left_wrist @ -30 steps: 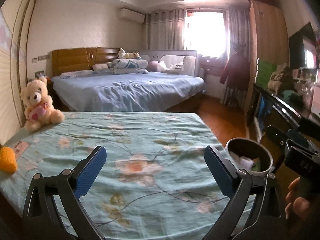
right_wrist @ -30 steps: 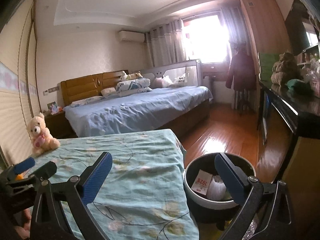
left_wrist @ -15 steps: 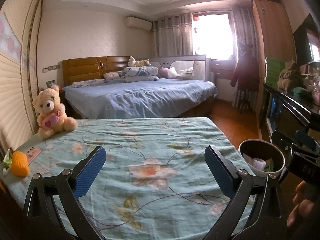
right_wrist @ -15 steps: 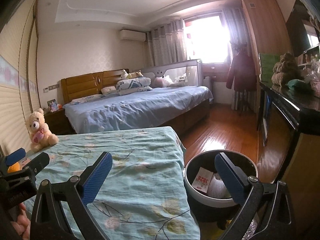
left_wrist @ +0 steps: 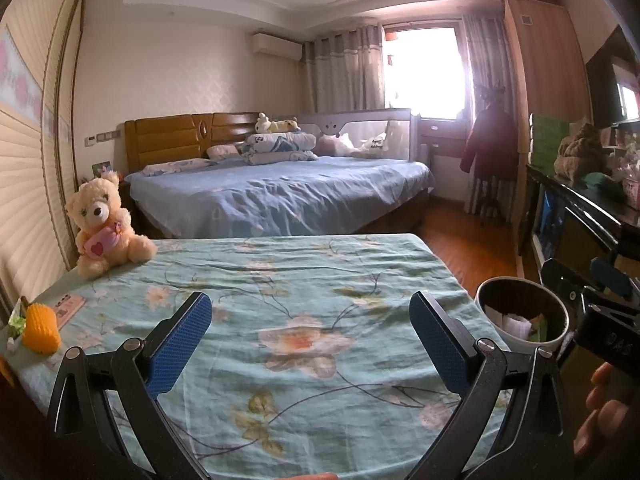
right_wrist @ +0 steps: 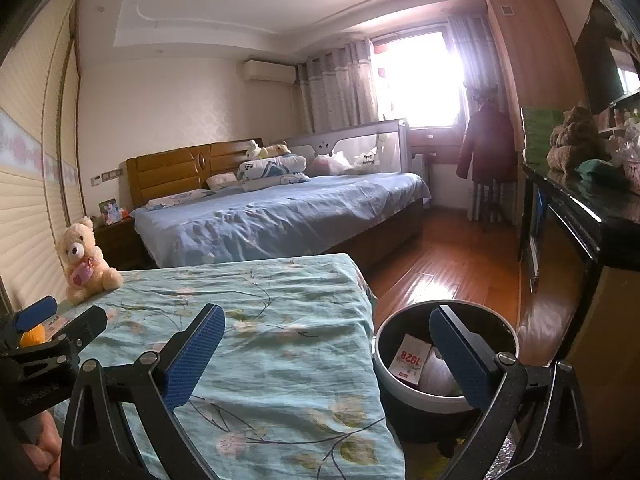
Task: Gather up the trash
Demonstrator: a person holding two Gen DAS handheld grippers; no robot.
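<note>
My left gripper [left_wrist: 310, 320] is open and empty above the floral-clothed table [left_wrist: 280, 264]. My right gripper [right_wrist: 326, 332] is open and empty over the table's right edge and the trash bin. The round bin [right_wrist: 404, 394] stands on the floor right of the table and holds a red-and-white packet [right_wrist: 410, 360] and crumpled paper; it also shows in the left wrist view [left_wrist: 520, 320]. At the table's left edge lie an orange foam piece [left_wrist: 40, 326], a green wrapper scrap [left_wrist: 14, 318] and a pink card [left_wrist: 68, 306]. The left gripper appears in the right wrist view [right_wrist: 60, 320].
A teddy bear [left_wrist: 104, 228] sits at the table's far left corner. A blue bed [left_wrist: 280, 196] lies behind. A dark cabinet [right_wrist: 576, 232] with clutter lines the right wall. Wooden floor [right_wrist: 452, 264] runs between bed and cabinet.
The left wrist view has swung left and tilted up, bringing the orange piece and bear further into view. The right gripper shifted slightly. Both stay open.
</note>
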